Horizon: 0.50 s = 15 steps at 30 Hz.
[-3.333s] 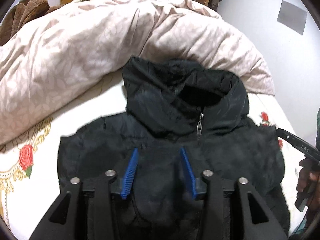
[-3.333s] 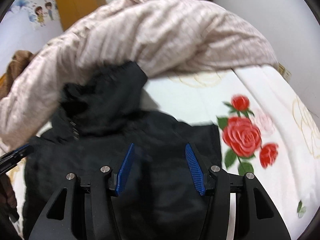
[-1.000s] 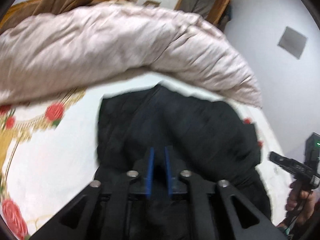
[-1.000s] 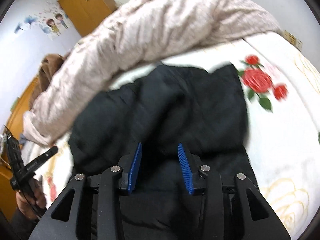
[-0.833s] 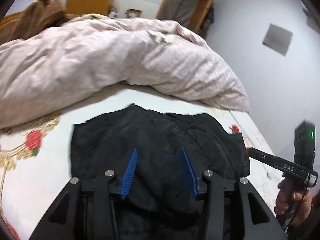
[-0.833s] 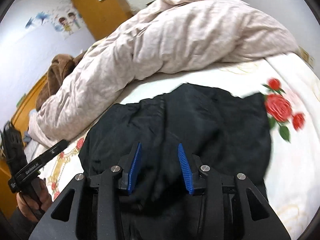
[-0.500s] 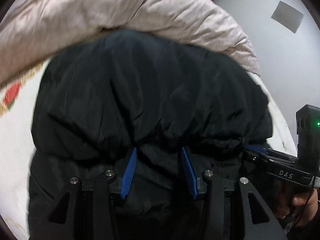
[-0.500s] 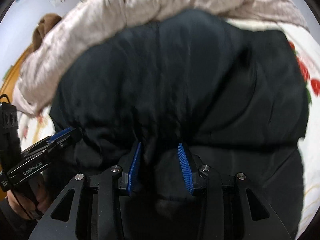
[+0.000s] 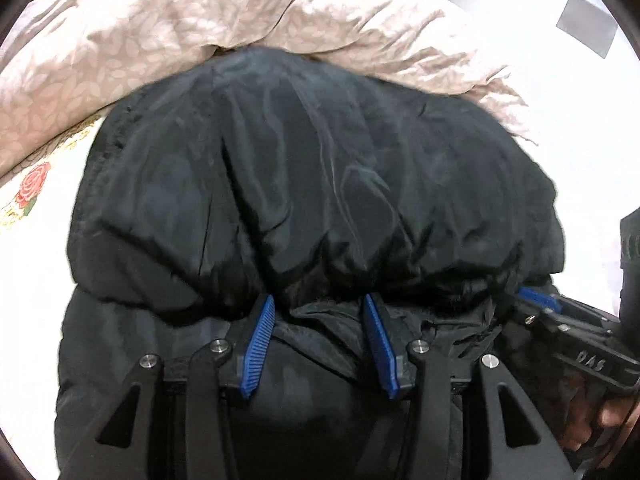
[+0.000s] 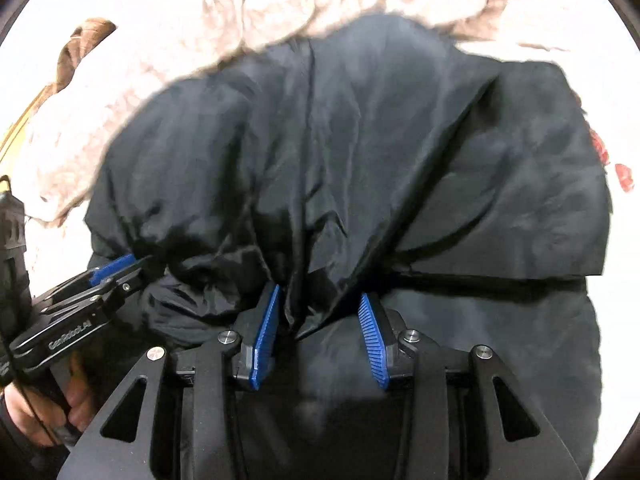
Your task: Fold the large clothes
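Note:
A black puffy jacket point(image 9: 312, 184) lies folded over on itself on the white rose-print bed sheet point(image 9: 28, 240); it fills the right wrist view point(image 10: 360, 160) too. My left gripper point(image 9: 318, 312) is open, its blue pads right at the folded edge with loose fabric between them. My right gripper point(image 10: 320, 308) is open too, with a bunched fold of jacket between its pads. Each gripper shows in the other's view, the right one point(image 9: 536, 300) and the left one point(image 10: 116, 266).
A big pink-beige duvet point(image 9: 200, 20) is heaped just behind the jacket, also in the right wrist view point(image 10: 200, 40). A white wall point(image 9: 560, 80) stands to the right. A brown garment point(image 10: 84, 40) lies at the far left.
The jacket's lower half was carried up and over the upper half, hiding the collar and zipper. Both grippers then came down to the folded edge and the left one opened.

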### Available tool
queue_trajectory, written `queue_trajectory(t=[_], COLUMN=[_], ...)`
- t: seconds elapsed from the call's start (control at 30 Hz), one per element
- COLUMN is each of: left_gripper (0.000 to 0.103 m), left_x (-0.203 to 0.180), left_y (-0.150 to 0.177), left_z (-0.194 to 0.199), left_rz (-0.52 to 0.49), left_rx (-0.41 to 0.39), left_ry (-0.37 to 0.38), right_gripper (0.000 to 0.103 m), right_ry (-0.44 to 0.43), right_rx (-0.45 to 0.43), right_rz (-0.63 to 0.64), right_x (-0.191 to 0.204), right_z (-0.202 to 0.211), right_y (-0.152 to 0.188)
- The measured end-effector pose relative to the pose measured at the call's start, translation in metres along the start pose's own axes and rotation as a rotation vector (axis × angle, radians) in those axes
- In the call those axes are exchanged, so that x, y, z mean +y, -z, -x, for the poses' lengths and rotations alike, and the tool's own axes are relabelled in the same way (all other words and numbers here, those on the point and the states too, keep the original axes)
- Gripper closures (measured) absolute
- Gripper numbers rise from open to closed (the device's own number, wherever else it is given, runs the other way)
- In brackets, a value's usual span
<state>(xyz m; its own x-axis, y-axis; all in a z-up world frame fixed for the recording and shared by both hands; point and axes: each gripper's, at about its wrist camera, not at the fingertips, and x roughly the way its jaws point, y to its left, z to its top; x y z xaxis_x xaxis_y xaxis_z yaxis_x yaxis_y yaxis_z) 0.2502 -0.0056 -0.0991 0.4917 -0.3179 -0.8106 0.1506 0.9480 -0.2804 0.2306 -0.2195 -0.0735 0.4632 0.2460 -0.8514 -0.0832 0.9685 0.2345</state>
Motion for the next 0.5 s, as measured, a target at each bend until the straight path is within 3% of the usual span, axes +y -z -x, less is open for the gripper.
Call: queue_trajectory(t=[0.13,0.23,0.37,0.43,0.5], left_gripper=[0.054,0.054,0.054,0.054,0.054], left_x=[0.004,0.01,0.039,0.046,0.048], left_y=[-0.001,-0.018,-0.038,-0.038,-0.032], left_z=[0.042,0.057,0.038,0.021,0.011], left_rz=[-0.021,-0.02,0.041,0.056,0.043], left_rx=[-0.073,-0.144,-0.146,-0.121,-0.103], left_ry=[0.032,-0.008,-0.081,-0.101,-0.109], right_gripper=[0.062,0.062,0.062,0.062,0.062], right_ry=[-0.018,-0.001,0.049,0.075,0.047], right_rx=[-0.152,-0.215,-0.212,-0.159,-0.122], right_rz=[0.042,0.032,-0.021,-0.069,-0.109], right_x=[0.005,-0.005,-0.038,-0.056,-0.075], right_z=[0.053,0.061,0.035,0.012,-0.001], right_y=[-0.01,-0.031,-0.065,-0.068,-0.062])
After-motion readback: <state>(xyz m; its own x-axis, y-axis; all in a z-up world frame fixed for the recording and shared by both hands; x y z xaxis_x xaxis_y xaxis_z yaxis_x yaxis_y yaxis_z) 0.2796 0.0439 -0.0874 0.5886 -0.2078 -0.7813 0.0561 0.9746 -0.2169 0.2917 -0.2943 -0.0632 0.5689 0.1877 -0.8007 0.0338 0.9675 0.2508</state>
